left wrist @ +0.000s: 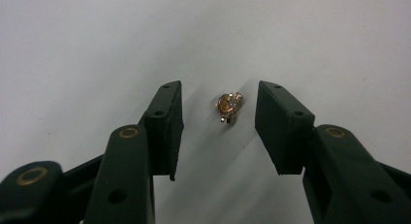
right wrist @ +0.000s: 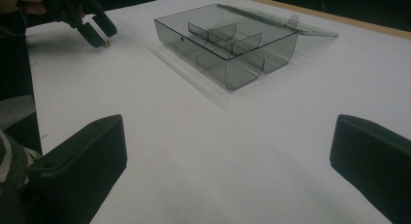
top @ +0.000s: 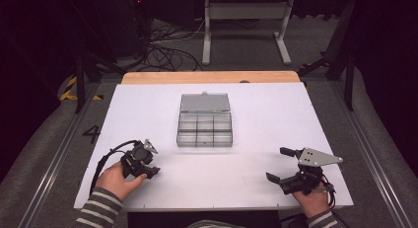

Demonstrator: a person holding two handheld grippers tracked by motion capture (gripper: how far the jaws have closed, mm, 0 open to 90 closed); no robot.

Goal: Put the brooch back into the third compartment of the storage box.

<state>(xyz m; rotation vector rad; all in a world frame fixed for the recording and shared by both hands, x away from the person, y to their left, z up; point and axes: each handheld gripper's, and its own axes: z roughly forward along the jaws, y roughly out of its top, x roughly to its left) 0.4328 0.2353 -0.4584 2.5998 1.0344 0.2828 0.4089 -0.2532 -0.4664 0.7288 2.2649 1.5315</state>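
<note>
Looking down from the high view, we've got both hands low at the near edge of the white table (top: 276, 114), striped sleeves coming in from the bottom. Left hand (top: 116, 178) is wrapped round the left gripper (top: 150, 170), wrist cocked so the tool tips down toward the tabletop, cable looping back w/ it. In the left gripper view the jaws are spread apart, pointing at the surface, & a small amber gem-like piece (left wrist: 229, 106) sits on the table between them, touching neither pad. Right gripper view catches that same gripper far off, top left, tips right by a tiny speck on the table.

Right hand (top: 311, 202) holds the right gripper (top: 282, 165) near the table's right front corner, grey plate on top, aimed left-ish across the table. Its jaws stand wide open w/ nothing between them, just bare table.

Clear compartment box (top: 204, 127) sits mid-table, lid folded back flat on the far side, well apart from both grippers. Dividers visible; compartments look empty as far as we can tell.
</note>
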